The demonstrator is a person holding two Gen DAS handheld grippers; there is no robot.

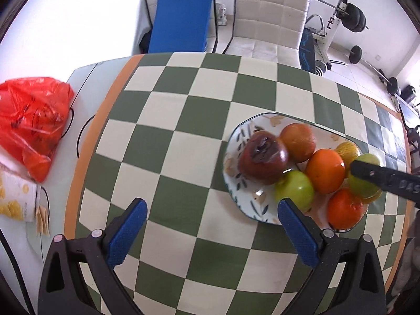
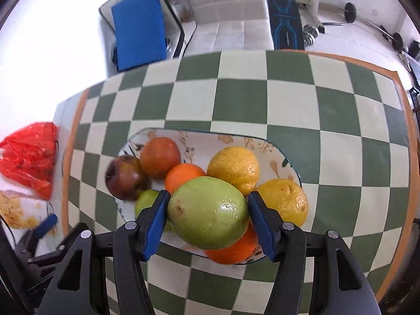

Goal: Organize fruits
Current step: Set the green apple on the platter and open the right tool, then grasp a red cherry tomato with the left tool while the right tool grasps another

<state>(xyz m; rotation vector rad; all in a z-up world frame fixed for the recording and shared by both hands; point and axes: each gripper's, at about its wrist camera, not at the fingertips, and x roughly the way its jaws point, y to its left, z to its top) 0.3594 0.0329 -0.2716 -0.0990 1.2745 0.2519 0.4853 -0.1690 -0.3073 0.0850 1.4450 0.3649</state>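
Holding a large smooth green fruit [image 2: 208, 212] in my right gripper [image 2: 208, 219] jaws above the crowded patterned ceramic plate [image 2: 275, 144], left gripper [image 1: 211, 232] wide open and empty, sorting nearly finished.

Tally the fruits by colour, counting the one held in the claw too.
Green fruits: 2
Yellow fruits: 2
Orange fruits: 3
Dark red fruit: 1
Total: 8

Both wrist views look steeply down, close over checkered table [image 1: 183, 136]; share fruit plate [image 2: 262, 141].
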